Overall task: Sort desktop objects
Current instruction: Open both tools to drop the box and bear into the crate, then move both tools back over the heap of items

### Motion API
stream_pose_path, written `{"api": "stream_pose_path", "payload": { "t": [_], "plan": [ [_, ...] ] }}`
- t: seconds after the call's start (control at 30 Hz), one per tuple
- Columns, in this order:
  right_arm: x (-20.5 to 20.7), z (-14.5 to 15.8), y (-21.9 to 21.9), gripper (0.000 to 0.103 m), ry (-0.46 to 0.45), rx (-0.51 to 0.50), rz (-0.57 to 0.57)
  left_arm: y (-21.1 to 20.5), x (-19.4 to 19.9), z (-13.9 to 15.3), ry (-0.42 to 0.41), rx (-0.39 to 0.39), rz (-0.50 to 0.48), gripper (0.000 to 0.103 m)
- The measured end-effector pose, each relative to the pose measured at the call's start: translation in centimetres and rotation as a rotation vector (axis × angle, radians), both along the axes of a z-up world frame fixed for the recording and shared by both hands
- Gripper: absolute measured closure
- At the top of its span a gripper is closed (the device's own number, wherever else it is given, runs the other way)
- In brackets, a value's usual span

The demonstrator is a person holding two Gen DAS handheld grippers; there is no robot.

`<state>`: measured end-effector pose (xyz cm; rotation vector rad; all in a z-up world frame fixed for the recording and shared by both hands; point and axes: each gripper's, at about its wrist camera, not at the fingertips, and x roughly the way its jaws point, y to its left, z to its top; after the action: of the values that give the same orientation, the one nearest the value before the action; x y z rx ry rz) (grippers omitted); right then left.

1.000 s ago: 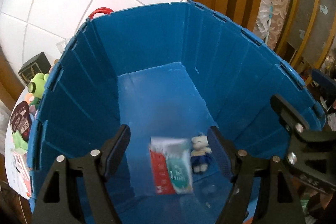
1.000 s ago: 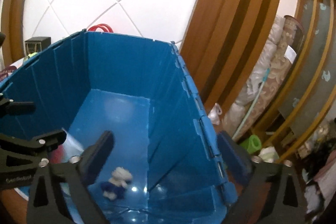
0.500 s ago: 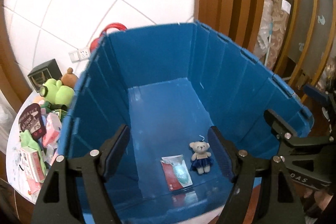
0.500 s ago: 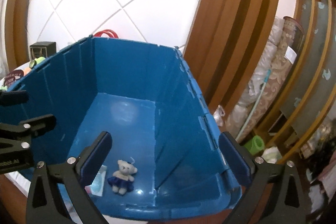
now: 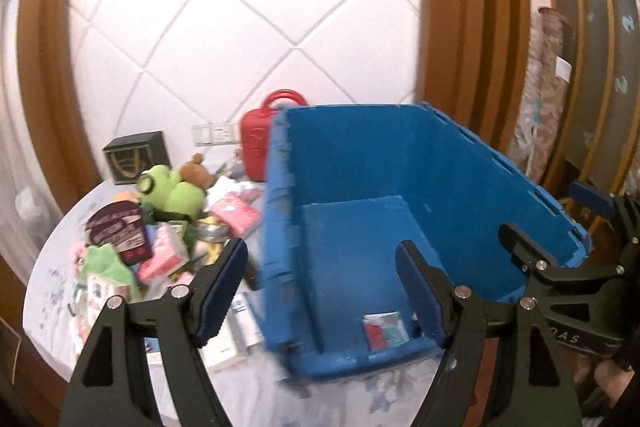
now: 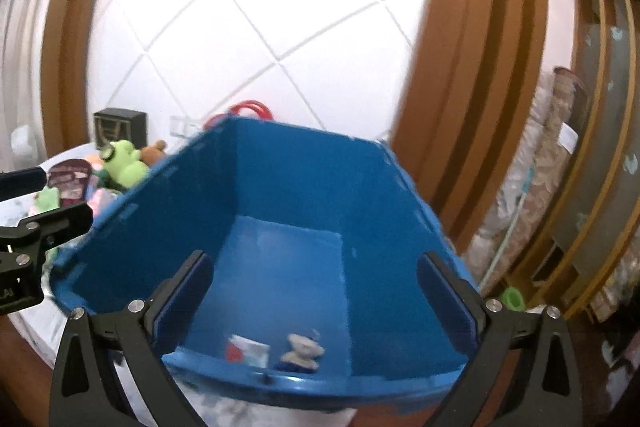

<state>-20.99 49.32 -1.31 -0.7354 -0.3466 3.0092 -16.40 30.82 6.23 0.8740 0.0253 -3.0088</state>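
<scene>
A large blue bin [image 5: 400,163] stands on the table; it also fills the right wrist view [image 6: 304,179]. On its floor lie a red-and-green packet [image 5: 385,330] [image 6: 248,349] and a small white teddy in a blue dress [image 6: 302,349]. My left gripper [image 5: 322,291] is open and empty, above the bin's near left corner. My right gripper [image 6: 316,301] is open and empty, above the bin's near edge. A pile of toys and packets lies left of the bin, with a green frog plush [image 5: 172,189] [image 6: 122,163] and pink packs [image 5: 164,259].
A red case [image 5: 260,143] and a dark box [image 5: 134,157] stand at the back by the white tiled wall. A round white table [image 5: 52,307] carries everything. Wooden panelling and rolled fabric [image 6: 532,187] are to the right of the bin.
Both grippers have pulled back and risen out of the bin. The left view has swung left, bringing the toy pile into sight. Both stay open and empty.
</scene>
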Motion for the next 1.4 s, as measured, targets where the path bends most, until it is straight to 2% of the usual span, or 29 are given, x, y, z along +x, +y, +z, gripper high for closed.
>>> {"api": "stream_pose_path", "payload": {
  "t": [0.2, 0.53, 0.73, 0.97, 1.07, 1.23, 1.4],
  "plan": [
    [1.0, 0.3, -7.3, 0.000, 0.024, 0.000, 0.055, -7.0, 2.9, -0.7, 0.000, 0.006, 0.070, 0.027],
    [2.8, -0.7, -20.9, 0.000, 0.014, -0.003, 0.157, -20.3, 7.9, -2.9, -0.029, 0.016, 0.190, 0.027],
    [3.3, -1.8, -26.2, 0.000, -0.019, -0.022, 0.207, -26.1, 9.7, -5.0, -0.059, 0.032, 0.230, 0.027],
    [1.3, -4.6, -29.6, 0.000, -0.099, -0.029, 0.270, -32.0, 11.0, -8.7, -0.090, 0.039, 0.306, 0.027],
    [-0.4, -6.5, -30.2, 0.000, -0.144, -0.057, 0.302, -34.2, 10.7, -10.8, -0.136, 0.022, 0.361, 0.027],
    [-4.1, -9.9, -31.5, 0.000, -0.227, -0.071, 0.366, -37.4, 9.1, -14.3, -0.228, 0.056, 0.447, 0.027],
    [-7.3, -12.7, -32.0, 0.000, -0.297, -0.095, 0.416, -39.0, 7.5, -17.4, -0.299, 0.049, 0.505, 0.027]
  ]
}}
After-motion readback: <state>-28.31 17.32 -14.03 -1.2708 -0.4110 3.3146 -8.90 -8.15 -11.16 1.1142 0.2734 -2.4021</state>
